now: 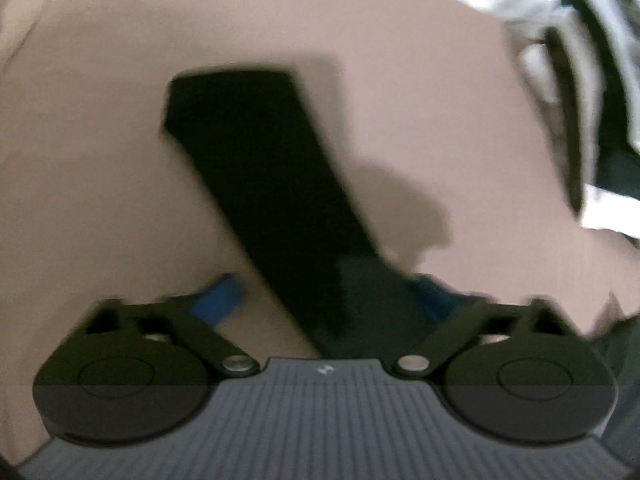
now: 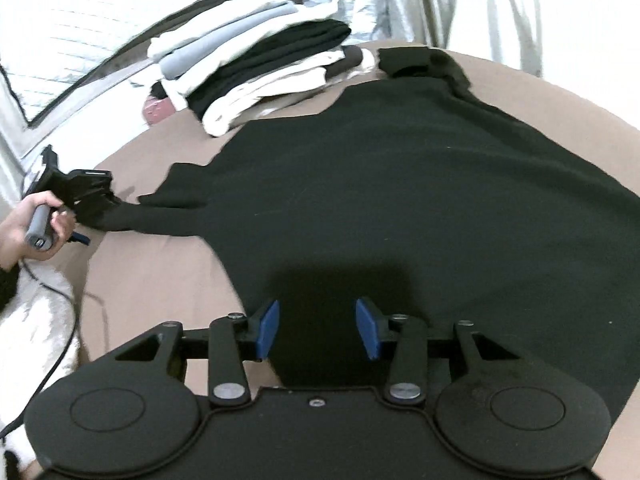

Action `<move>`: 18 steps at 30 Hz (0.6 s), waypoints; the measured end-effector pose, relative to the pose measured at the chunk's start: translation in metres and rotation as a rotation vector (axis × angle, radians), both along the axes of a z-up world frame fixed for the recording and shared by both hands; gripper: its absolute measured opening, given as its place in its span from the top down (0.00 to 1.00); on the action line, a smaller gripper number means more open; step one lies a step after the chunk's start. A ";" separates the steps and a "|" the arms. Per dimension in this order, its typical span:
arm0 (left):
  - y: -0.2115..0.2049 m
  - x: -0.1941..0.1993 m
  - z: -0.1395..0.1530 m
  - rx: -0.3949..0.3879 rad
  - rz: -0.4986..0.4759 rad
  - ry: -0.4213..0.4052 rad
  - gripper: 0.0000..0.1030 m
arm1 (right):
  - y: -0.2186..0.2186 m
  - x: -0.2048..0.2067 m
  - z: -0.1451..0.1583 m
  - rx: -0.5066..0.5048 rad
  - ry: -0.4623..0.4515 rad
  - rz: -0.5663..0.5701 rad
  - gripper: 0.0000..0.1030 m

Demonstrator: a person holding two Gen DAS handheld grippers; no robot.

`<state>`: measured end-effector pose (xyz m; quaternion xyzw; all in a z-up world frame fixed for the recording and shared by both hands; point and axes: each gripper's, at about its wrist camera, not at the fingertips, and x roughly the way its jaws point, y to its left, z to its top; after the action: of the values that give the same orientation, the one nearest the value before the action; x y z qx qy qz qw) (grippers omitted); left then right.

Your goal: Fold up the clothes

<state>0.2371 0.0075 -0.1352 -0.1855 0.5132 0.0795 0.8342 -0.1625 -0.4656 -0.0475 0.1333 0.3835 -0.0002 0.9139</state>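
A black long-sleeved garment [image 2: 400, 184] lies spread flat on a tan-covered surface [image 2: 152, 280]. Its sleeve [image 2: 160, 216] stretches out to the left. My left gripper [image 2: 94, 196], held in a hand, is at the sleeve's end. In the blurred left wrist view the black sleeve [image 1: 264, 184] runs between the left gripper's [image 1: 324, 300] wide-apart blue fingers [image 1: 218, 298], which stand open around it. My right gripper [image 2: 317, 326] hovers over the garment's near edge, its blue pads [image 2: 269, 326] apart and empty.
A stack of folded white, grey and black clothes [image 2: 256, 68] sits at the far left of the tan surface. Crumpled white and dark clothing [image 1: 580, 60] lies at the right in the left wrist view. A cable [image 2: 52, 364] trails off the left edge.
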 end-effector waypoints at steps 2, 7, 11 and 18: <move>-0.006 -0.004 0.014 -0.013 -0.045 -0.068 0.93 | -0.005 0.001 -0.001 -0.012 0.001 -0.022 0.53; -0.043 -0.058 0.097 0.051 -0.228 -0.474 0.93 | -0.008 0.008 0.006 -0.006 -0.022 -0.064 0.53; -0.103 -0.104 0.151 -0.016 -0.498 -0.770 0.93 | -0.016 0.006 0.011 0.021 -0.060 -0.086 0.53; -0.290 -0.125 0.162 -0.364 -1.227 -0.651 0.35 | -0.029 0.018 0.000 0.081 -0.058 -0.088 0.53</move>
<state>0.1117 -0.2820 0.0264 -0.0141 0.2551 -0.5500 0.7951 -0.1442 -0.4945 -0.0476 0.1865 0.3502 -0.0208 0.9177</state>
